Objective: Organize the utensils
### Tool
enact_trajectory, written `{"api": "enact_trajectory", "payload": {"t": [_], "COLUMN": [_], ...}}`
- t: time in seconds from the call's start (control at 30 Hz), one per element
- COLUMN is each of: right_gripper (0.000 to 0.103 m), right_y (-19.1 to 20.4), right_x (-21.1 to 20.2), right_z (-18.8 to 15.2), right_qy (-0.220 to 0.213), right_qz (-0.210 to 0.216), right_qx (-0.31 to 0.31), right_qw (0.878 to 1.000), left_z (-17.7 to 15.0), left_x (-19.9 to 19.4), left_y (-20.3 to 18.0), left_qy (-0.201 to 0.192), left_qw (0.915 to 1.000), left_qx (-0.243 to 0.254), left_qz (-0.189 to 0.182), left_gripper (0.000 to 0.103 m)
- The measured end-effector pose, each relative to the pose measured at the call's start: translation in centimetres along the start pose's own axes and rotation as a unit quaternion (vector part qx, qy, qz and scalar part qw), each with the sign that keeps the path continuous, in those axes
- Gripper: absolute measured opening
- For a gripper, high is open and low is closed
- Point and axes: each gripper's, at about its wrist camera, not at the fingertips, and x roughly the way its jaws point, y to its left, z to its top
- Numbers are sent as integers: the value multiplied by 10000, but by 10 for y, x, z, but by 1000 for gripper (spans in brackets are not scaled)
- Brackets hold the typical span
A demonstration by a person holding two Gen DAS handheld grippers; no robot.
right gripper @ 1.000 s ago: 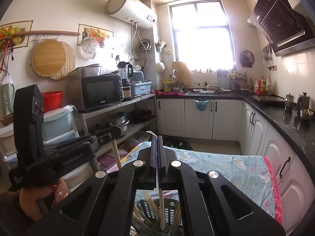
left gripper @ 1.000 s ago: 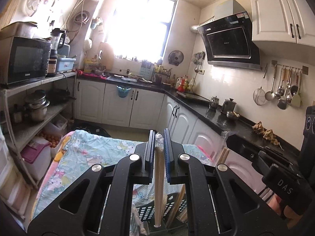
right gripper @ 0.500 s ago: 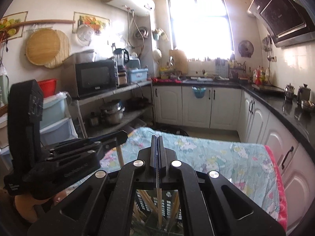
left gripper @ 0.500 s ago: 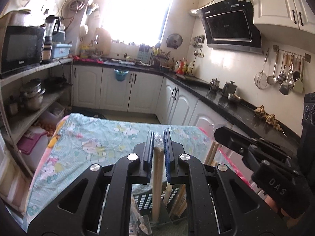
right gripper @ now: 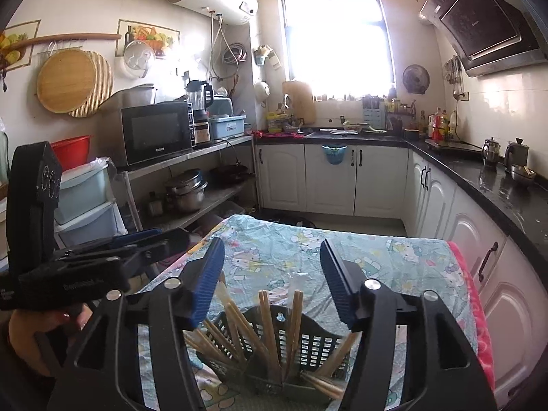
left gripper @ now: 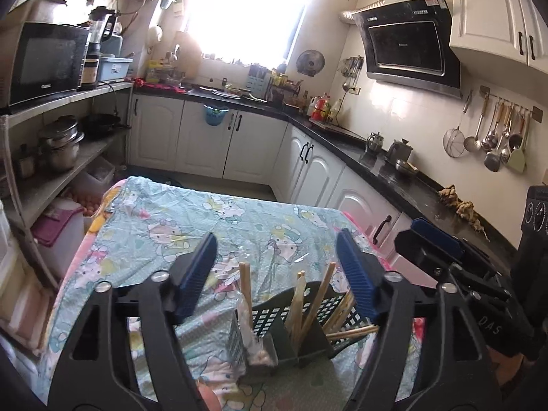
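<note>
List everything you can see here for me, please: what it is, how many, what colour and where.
Utensil basket: one, dark green, on the table.
Chopsticks: several, pale wood, standing and leaning in the basket.
Tablecloth: one, light blue with cartoon print, covering the table.
Microwave: one, black, on the shelf at left.
Pots: stacked, steel, lower shelf.
Range hood: one, black, right wall.
Hanging ladles: several, metal, on a wall rail.
Left gripper: black with blue pads, open above the basket.
Right gripper: same, open.
</note>
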Motion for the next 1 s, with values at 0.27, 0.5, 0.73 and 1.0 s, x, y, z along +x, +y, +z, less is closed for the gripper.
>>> {"api": "enact_trajectory", "payload": {"t": [0.27,0.5,0.73,1.0], "right_gripper": [85,96,96,96], "right_y": [8,19,27,35], "right_x": [-41,-74,-92,-88], "right_z": [-11,-32,-63,-113], "right_qy": [-252,-384,-232,175], "right_qz": [-88,-174,-255,-522], "right_qx": [-70,-233,-180,-165], "right_qw": [9996,9988,9992,9983], "left_z": [-10,-31,-61,-103], "left_x": [-39,-67,-81,-88], "left_y": [1,0,1,1], "left_qy": [-184,-137,132,339], "left_qw": [9997,9993,9992,9975], "left_qx": [52,82,-13,-53], "left_qz": [126,337,383,620], "left_gripper": [92,92,92,92]}}
